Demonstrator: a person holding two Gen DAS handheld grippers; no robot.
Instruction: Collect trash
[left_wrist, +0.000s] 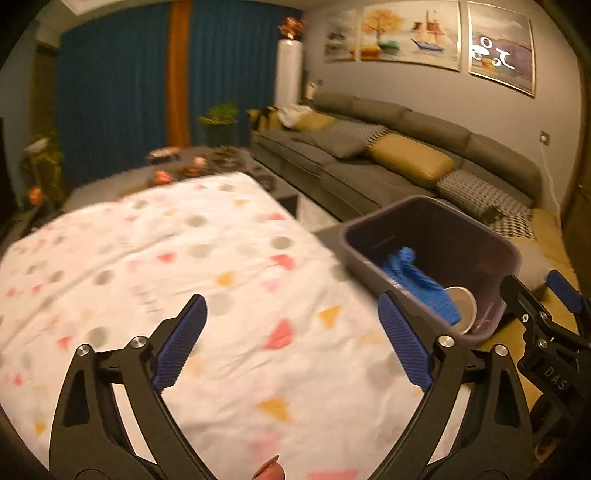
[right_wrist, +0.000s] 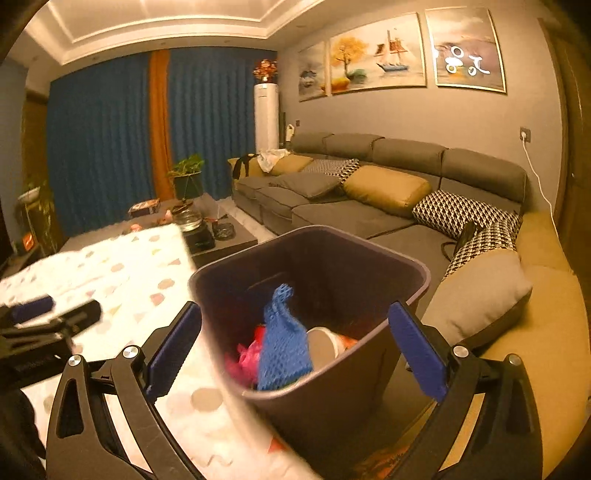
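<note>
Both left gripper (left_wrist: 291, 339) and right gripper (right_wrist: 295, 347) jaws spread wide, empty; dark purple plastic bin (right_wrist: 369, 236) just beside patterned white cloth-covered worktop (left_wrist: 147, 258) edge, grey sofa (right_wrist: 332, 214) beyond.

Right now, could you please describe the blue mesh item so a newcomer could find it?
Find the dark bin standing between the patterned tablecloth and the grey sofa. Inside, the blue mesh lies between pink trash and a paper cup; only it is blue and netted.
</note>
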